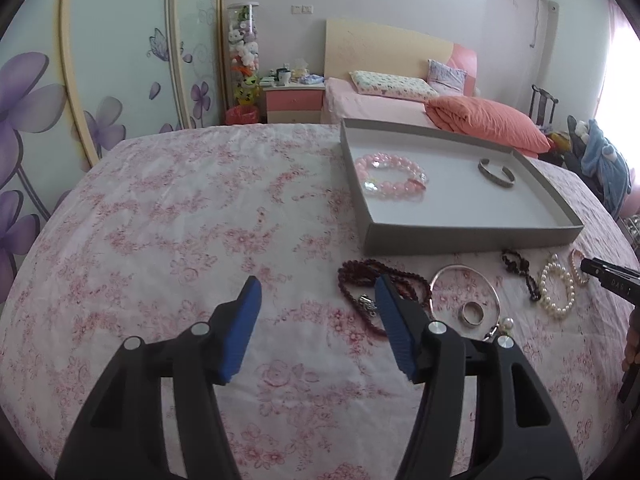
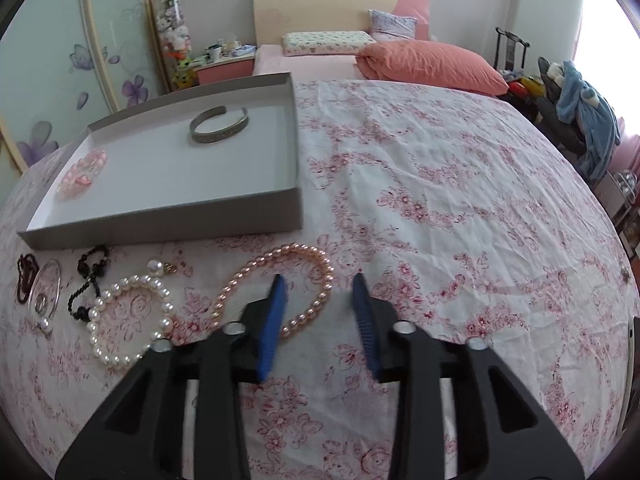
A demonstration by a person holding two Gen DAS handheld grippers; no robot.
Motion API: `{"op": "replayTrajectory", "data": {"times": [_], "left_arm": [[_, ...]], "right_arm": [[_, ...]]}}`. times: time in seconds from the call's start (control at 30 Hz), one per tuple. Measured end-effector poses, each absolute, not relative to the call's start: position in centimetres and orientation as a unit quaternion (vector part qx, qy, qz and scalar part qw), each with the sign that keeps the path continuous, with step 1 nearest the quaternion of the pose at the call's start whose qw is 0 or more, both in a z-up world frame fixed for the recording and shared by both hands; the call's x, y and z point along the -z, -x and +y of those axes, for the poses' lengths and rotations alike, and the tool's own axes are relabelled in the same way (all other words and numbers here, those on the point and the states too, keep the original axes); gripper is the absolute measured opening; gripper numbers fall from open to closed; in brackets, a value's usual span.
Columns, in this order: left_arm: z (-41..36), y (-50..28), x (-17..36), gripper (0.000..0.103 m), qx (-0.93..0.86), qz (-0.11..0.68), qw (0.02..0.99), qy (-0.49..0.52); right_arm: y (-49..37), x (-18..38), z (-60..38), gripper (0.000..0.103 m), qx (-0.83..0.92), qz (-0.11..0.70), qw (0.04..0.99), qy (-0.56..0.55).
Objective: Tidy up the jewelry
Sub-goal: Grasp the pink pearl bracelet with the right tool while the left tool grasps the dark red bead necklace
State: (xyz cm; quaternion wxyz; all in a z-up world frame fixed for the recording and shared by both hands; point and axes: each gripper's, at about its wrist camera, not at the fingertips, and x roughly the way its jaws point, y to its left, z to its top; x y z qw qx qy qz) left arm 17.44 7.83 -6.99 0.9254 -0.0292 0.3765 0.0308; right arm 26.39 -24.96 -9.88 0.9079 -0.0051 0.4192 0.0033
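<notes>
Just beside the right claw (image 2: 318, 286), spread apart and empty: pink pearl bracelet (image 2: 320, 268).

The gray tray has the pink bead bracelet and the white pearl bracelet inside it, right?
Not quite. In the gray tray lie the pink bead bracelet and a silver cuff bangle. The left wrist view shows the white pearl bracelet outside, on the floral cloth.
</notes>
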Motion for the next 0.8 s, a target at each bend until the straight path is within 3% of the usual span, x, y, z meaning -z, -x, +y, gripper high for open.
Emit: {"op": "replayTrajectory", "data": {"times": [0.1,0.2,0.7,0.8], "left_arm": [[7.3,-17.6,7.2,0.058,-0.019,0.380,0.924,0.029],[6.5,-17.9,7.5,0.058,-0.009,0.386,0.922,0.023],[4.8,-22.1,9.6,0.058,-0.016,0.437,0.896,0.073],[4.1,-22.1,9.6,0.044,-0.027,0.440,0.896,0.051]], "right_arm": [[-26.1,9.8,-25.2,0.012,0.014,0.419,0.908,0.014],[-26.1,9.8,-26.1,0.008,0.034,0.417,0.908,0.003],[-26.5,9.8,-26.3,0.007,0.029,0.419,0.908,0.003],[-26.5,9.8,-26.3,0.007,0.029,0.419,0.908,0.002]]}}
